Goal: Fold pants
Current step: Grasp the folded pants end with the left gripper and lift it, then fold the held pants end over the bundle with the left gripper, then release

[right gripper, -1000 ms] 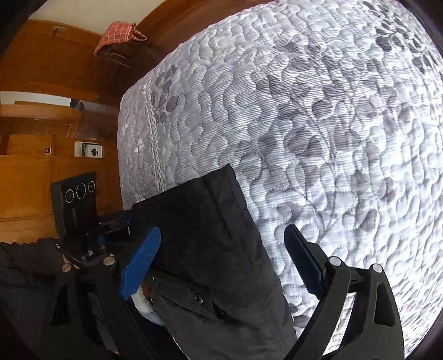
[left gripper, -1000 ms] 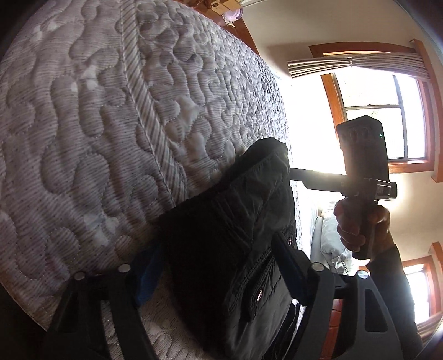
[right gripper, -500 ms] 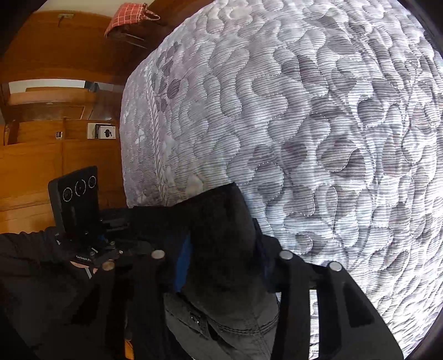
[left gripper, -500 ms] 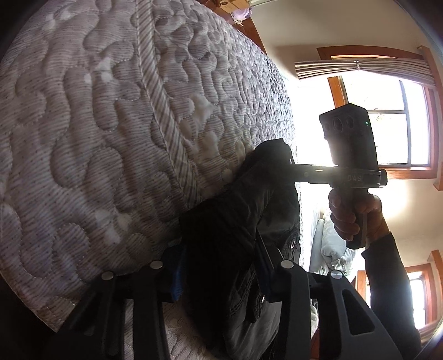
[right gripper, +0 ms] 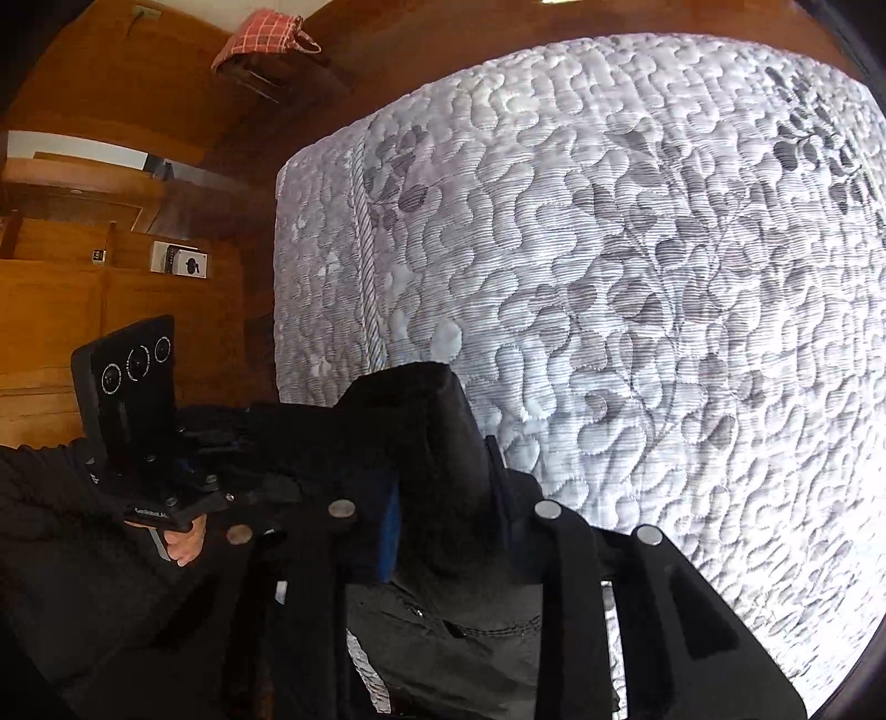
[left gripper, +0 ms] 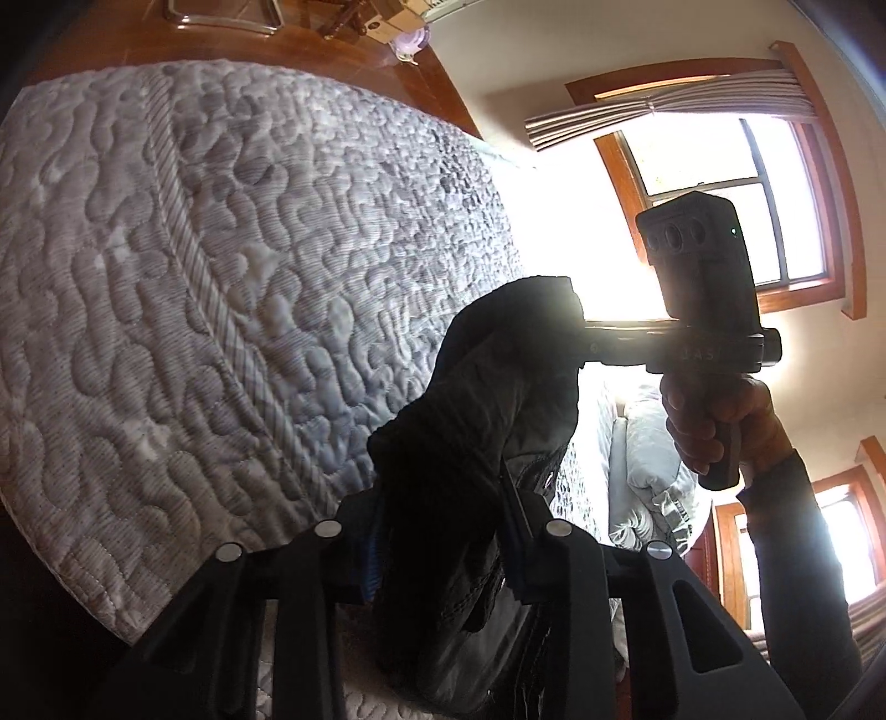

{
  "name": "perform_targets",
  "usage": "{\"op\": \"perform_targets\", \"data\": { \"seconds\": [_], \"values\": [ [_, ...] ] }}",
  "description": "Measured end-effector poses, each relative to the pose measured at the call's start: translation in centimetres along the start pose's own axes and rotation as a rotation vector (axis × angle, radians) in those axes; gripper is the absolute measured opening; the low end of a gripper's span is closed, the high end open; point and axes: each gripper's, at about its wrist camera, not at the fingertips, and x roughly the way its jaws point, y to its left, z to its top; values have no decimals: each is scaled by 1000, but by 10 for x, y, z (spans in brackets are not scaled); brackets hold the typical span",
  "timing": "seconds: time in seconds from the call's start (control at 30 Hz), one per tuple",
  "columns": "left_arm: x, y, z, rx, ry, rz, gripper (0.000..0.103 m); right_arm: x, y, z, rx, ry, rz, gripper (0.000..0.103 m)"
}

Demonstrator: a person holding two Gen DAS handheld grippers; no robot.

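Both tongs (left gripper: 443,545) (right gripper: 443,531) pinch the pants (left gripper: 487,421).

Quilted grey mattress (right gripper: 637,288) lies ahead of tool; red checked bag (right gripper: 260,41) on wood panelling beyond; window (left gripper: 736,210) right.

Left gripper (left gripper: 443,543), jaws just closed, pinches the dark pants (left gripper: 470,443) above the quilted mattress (left gripper: 221,277); the right gripper (left gripper: 581,343) grips their far corner, window (left gripper: 747,194) glaring behind.
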Motion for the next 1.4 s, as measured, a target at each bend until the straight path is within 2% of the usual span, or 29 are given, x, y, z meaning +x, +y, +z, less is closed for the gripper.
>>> {"op": "perform_targets", "data": {
  "seconds": [0.27, 0.5, 0.83, 1.1, 1.4],
  "values": [
    [-11, -71, -14, 142, -5, -41, 33, -60, 26, -51, 33, -68, -106, 25],
    [-16, -126, -35, 275, 19, -52, 33, -95, 47, -104, 73, -134, -181, 25],
    [-15, -197, -85, 438, 59, -103, 32, -137, 71, -197, 142, -242, -264, 22],
    [-3, -250, -128, 550, 105, -141, 32, -154, 76, -265, 204, -320, -298, 20],
    [16, -287, -178, 651, 163, -151, 32, -164, 76, -339, 263, -375, -314, 18]
  ]
}}
